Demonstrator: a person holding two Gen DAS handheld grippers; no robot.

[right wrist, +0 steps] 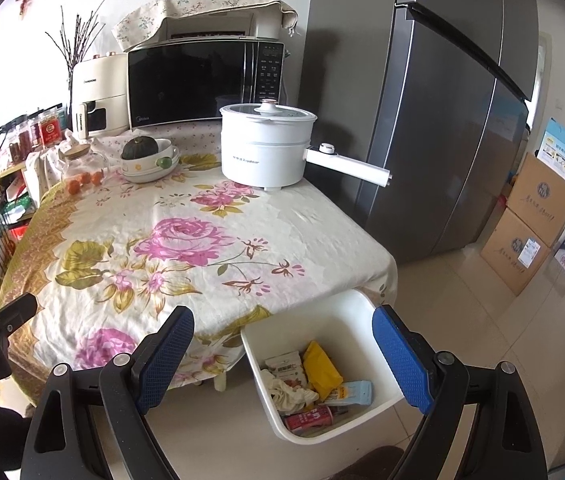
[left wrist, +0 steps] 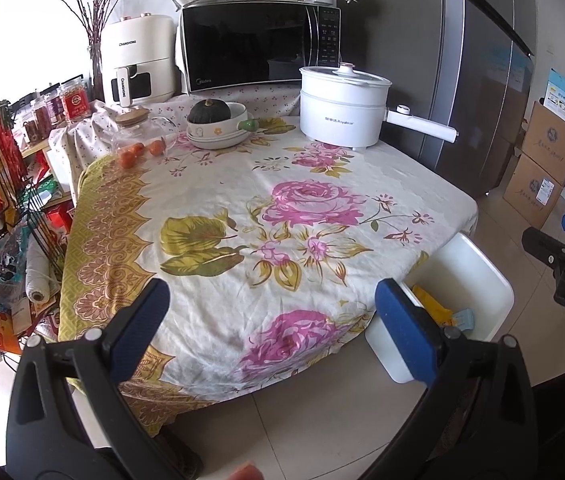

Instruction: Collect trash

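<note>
Basically both grippers, left gripper (left wrist: 270,312) and right gripper (right wrist: 282,344), hang released and empty, bin (right wrist: 362,312) below the right jaws already full of wrappers (right wrist: 320,372).

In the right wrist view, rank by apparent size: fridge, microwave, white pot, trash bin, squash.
1. fridge
2. microwave
3. and 4. trash bin and white pot look alike; the bin is nearer, so unsure
5. squash

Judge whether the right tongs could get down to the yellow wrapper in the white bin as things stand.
Probably yes. The right tongs are open and empty above the white bin, which has no lid; the yellow wrapper lies on top of the other trash, uncovered.
</note>
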